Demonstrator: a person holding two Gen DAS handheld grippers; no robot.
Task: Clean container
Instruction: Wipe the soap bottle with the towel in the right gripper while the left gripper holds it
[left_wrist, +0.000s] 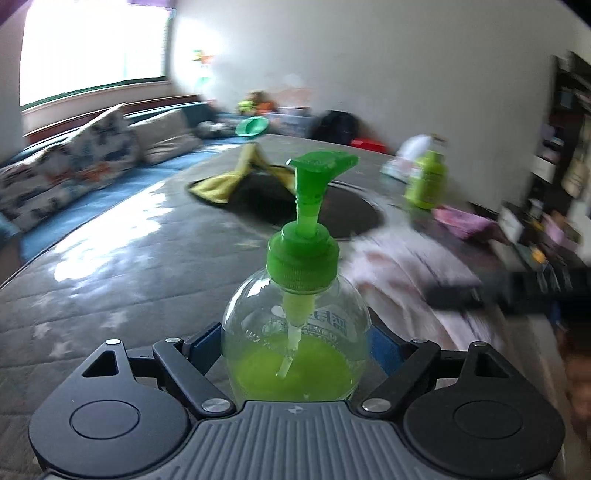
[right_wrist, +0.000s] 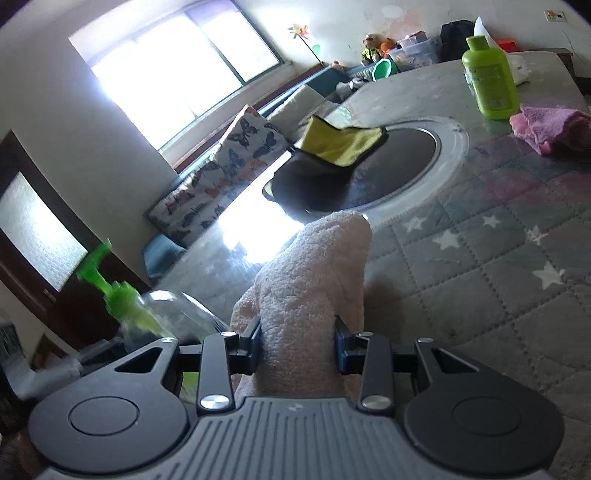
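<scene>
My left gripper (left_wrist: 295, 350) is shut on a clear pump bottle (left_wrist: 295, 332) with a green pump top and green liquid in its lower part, held upright above the table. My right gripper (right_wrist: 299, 347) is shut on a pale pink towel (right_wrist: 317, 273) that stands up between its fingers. The same bottle (right_wrist: 155, 310) shows tilted at the lower left of the right wrist view, to the left of the towel. In the left wrist view the towel (left_wrist: 406, 280) is a blur just right of the bottle, with the right gripper behind it.
A grey quilted table cover with stars (right_wrist: 498, 258) has a round black plate (right_wrist: 354, 173) set in it. A yellow cloth (right_wrist: 340, 144) lies on the plate. A green opaque bottle (right_wrist: 489, 77) and a purple cloth (right_wrist: 546, 125) sit at the far right. A sofa with butterfly cushions (right_wrist: 229, 173) lies to the left.
</scene>
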